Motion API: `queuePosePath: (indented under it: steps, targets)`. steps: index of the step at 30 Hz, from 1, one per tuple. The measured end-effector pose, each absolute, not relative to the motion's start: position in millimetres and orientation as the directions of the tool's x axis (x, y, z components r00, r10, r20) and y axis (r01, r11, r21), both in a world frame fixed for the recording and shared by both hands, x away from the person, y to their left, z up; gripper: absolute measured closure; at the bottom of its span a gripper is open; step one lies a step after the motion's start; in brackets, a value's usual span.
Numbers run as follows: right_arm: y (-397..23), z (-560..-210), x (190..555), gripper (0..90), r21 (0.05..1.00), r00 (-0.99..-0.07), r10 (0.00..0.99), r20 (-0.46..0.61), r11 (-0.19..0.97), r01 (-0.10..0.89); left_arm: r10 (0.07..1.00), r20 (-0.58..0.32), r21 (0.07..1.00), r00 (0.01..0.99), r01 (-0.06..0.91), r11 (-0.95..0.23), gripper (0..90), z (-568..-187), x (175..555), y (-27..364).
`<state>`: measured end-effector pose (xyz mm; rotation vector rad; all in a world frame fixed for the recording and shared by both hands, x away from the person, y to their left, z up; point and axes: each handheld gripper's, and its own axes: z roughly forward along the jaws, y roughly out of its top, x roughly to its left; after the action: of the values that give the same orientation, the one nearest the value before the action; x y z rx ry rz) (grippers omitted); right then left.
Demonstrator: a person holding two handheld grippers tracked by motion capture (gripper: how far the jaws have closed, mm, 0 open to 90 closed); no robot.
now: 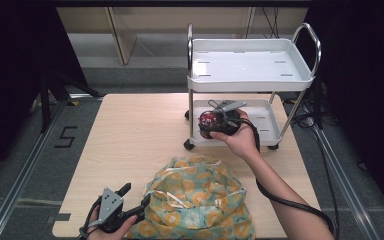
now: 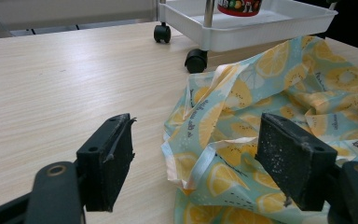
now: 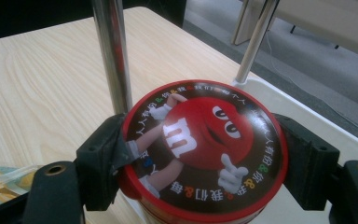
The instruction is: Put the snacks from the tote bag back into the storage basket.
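Note:
A round red tin (image 3: 205,149) with a cartoon candy figure on its lid sits between the jaws of my right gripper (image 3: 205,156), and both pads press its rim. In the high view the tin (image 1: 206,118) is held by the right gripper (image 1: 212,125) at the front left of the white cart's lower shelf (image 1: 270,136). A teal lemon-print cloth bag (image 1: 195,200) lies crumpled at the table's near edge. My left gripper (image 1: 134,196) stands open at the bag's left side. The bag's edge (image 2: 200,154) lies between the left gripper's (image 2: 196,158) jaws, which are wide apart.
The two-shelf white cart (image 1: 250,80) with chrome posts (image 3: 114,56) stands on castors at the table's far right. Its top shelf holds nothing. The wooden table (image 1: 140,135) stretches bare to the left. A cable trails from the right gripper along the forearm.

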<state>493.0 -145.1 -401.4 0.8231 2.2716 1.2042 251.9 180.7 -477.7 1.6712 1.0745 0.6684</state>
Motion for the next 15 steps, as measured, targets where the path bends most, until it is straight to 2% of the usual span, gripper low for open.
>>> queuePosePath:
  steps: [15]
  targets:
    - [-143.2,-402.2,498.0,26.9,0.843,-0.724,0.682,-0.103,0.446,0.300,0.889,-0.060,0.935,0.454,0.337,-0.109,26.4,-477.5,252.0,180.8]
